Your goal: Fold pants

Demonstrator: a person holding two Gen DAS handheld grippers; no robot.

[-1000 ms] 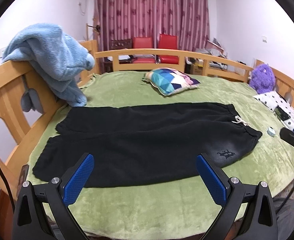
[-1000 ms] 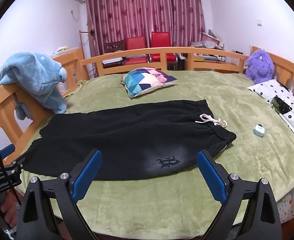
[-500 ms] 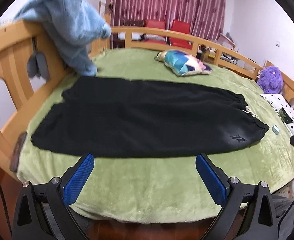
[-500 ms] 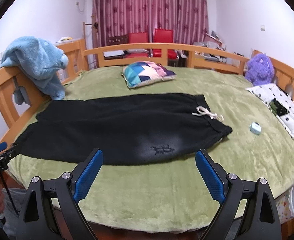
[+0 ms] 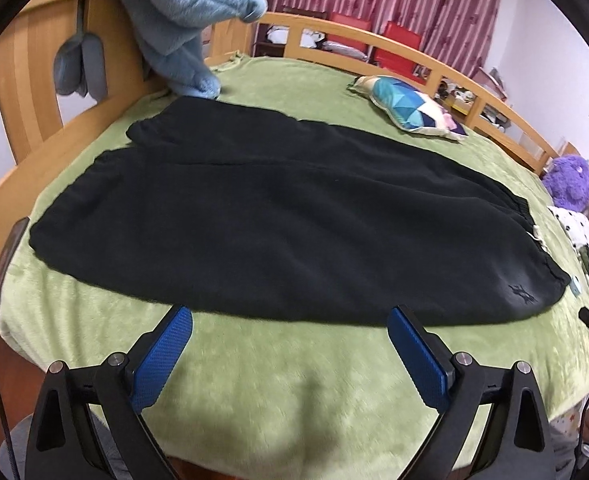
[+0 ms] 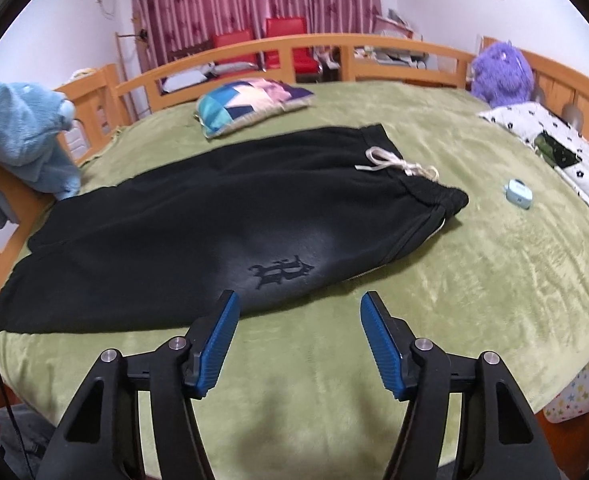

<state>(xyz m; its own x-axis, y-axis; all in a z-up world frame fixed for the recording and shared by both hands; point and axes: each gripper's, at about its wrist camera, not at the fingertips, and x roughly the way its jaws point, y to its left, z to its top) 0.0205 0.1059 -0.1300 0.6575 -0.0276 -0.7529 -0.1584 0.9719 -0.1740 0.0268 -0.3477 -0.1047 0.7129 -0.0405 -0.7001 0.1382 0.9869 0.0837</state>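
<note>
Black pants [image 5: 278,224] lie flat and unfolded on the green bed [image 5: 294,392], legs toward 9 o'clock and waistband toward 3 o'clock in both wrist views, with the white drawstring [image 6: 398,165] showing at the waist.

Compared with a second ago, both grippers are lower and closer to the near edge of the cloth, so the pants fill far more of each view. The left gripper [image 5: 290,354] sits over the bed just short of the hem side of the near leg; its jaws are wide apart with nothing between them, only slightly narrower than before. The right gripper [image 6: 298,340] is near the logo [image 6: 280,272] at the waist end, and its jaws have just been closing, now about half as wide as before, yet only bare bedding lies between the pads and no cloth is caught.

I judge this as the approach to the first fold: each gripper is lining up on the near long edge, likely to pinch it and carry it over toward 12 o'clock. Neither has hold of the pants yet, so the fold has not begun.
</note>
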